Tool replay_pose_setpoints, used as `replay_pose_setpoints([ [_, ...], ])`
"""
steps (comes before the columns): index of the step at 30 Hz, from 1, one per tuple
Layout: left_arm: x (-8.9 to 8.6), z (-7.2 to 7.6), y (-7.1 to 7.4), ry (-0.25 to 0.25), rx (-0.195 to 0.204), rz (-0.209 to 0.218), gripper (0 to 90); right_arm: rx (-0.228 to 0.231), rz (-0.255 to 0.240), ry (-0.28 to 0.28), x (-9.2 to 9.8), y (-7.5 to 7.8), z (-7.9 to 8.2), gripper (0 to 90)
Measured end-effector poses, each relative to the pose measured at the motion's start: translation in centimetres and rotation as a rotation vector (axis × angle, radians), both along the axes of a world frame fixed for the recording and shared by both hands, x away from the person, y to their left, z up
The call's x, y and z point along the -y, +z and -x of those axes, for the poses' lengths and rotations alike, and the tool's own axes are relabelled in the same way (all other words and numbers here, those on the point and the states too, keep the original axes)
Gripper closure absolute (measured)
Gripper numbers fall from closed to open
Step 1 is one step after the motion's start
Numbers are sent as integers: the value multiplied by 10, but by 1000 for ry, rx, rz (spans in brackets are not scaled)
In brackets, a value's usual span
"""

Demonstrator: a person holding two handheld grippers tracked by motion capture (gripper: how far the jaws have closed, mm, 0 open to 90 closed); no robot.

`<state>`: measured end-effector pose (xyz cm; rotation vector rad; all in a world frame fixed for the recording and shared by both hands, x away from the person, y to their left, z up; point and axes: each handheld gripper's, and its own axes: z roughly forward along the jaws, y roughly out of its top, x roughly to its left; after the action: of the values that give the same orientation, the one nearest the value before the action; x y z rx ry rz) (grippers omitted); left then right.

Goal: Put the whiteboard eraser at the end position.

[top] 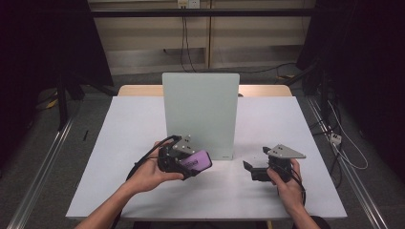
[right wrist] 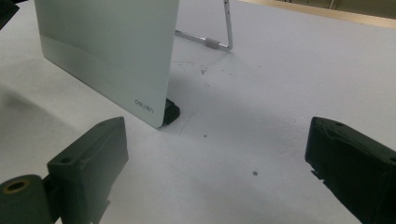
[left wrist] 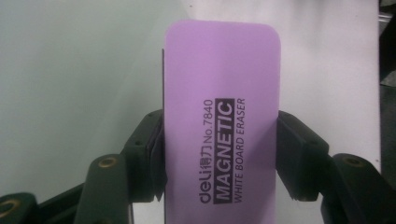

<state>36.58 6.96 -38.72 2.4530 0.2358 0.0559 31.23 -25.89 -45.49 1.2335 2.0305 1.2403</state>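
The white table (top: 133, 157) carries an upright whiteboard (top: 200, 112) near its middle, closer to the far edge, propped on a wire stand (right wrist: 219, 42). In front of the board's lower left corner, the left gripper (top: 188, 164) is clamped on the long sides of a purple magnetic eraser (left wrist: 222, 121), held above the table. The right gripper (top: 253, 171) rests toward the near right corner, jaws spread wide with nothing between them.
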Motion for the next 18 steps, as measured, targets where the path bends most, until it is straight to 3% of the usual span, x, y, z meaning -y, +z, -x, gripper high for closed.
replay_pose_setpoints([
  [7,10,3,-8,-21,-43,-50,409,-3,1,-1,0,0,0,57],
  [9,12,4,-10,-36,-59,-41,409,-2,1,1,0,0,0,57],
  [18,26,11,-25,-74,-115,-80,408,-2,1,-1,0,0,0,57],
])
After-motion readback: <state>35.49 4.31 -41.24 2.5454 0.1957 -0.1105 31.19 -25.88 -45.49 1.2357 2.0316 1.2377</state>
